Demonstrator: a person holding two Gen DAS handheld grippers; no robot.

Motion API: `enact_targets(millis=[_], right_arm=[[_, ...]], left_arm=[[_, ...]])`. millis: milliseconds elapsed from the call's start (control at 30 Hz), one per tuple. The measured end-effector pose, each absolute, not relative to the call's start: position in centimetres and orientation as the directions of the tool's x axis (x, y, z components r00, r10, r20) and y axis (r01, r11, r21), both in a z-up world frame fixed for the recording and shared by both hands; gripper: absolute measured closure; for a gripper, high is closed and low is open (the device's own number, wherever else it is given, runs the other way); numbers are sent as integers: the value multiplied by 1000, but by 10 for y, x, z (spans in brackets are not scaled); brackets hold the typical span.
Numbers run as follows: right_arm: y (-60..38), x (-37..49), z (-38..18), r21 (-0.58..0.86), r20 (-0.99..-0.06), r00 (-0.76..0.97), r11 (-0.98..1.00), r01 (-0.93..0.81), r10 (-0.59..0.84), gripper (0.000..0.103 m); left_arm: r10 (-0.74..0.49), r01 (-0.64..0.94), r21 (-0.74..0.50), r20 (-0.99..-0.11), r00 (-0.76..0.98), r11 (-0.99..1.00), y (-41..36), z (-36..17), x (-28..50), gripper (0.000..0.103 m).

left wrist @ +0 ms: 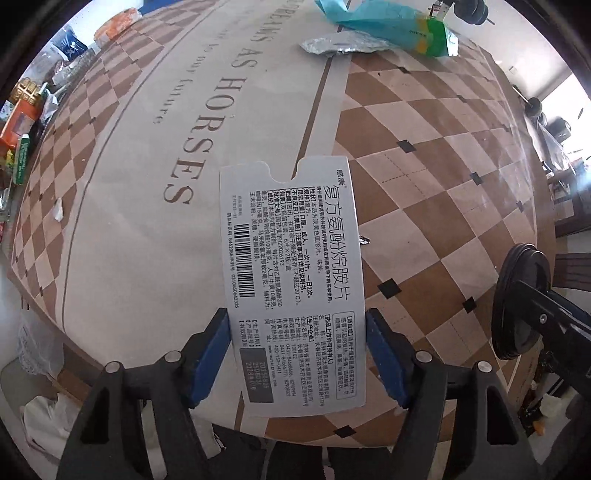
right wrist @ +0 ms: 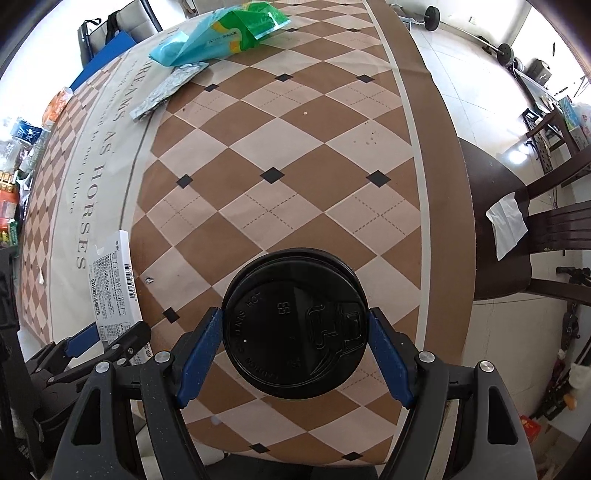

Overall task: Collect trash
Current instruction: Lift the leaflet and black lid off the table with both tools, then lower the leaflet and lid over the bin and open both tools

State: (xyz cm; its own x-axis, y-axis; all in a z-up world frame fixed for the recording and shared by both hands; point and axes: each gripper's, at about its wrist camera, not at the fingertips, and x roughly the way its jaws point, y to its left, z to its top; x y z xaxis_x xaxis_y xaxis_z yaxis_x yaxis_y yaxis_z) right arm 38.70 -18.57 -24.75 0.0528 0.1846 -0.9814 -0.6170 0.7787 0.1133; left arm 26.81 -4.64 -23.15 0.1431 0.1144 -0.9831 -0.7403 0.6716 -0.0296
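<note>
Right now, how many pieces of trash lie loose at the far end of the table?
2: a green-blue plastic bag and a crumpled foil wrapper beside it, both ungripped. Tiny scraps nearer may also count; others could be hidden.

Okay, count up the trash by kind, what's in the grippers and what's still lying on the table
Medicine box, in left gripper: 1
Black cup lid, in right gripper: 1
Green-blue plastic wrapper, on table: 1
Silver foil wrapper, on table: 1
Total: 4

White medicine box and black cup lid held above table.
</note>
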Motion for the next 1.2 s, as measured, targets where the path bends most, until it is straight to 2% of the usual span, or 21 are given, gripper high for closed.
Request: enact_targets(millis=[233, 400, 533, 700, 833, 1200], right_arm=[[-197, 350, -226, 150, -970, 50, 744, -651, 239, 24], [-221, 302, -216, 192, -962, 11, 705, -683, 273, 24], [-253, 252, -226, 225, -963, -59, 661, -716, 264, 24], [-295, 188, -276, 254, -967, -174, 642, -723, 187, 24], [-307, 151, -342, 239, -969, -223, 641, -729, 107, 24], [-255, 145, -546, 101, -993, -112, 630, -770, 23, 24]], left_arm=[[194, -735, -23, -958, 209, 677, -85, -187, 219, 33], [162, -749, -79, -956, 244, 658, -104, -180, 144, 33], [95, -777, -121, -969, 227, 618, -122, -202, 81, 33], [-6, -814, -141, -986, 167, 563, -133, -263, 34, 33], [-69, -827, -156, -987, 142, 540, -128, -331, 24, 33], [-202, -833, -228, -969, 143, 504, -69, -522, 40, 33]])
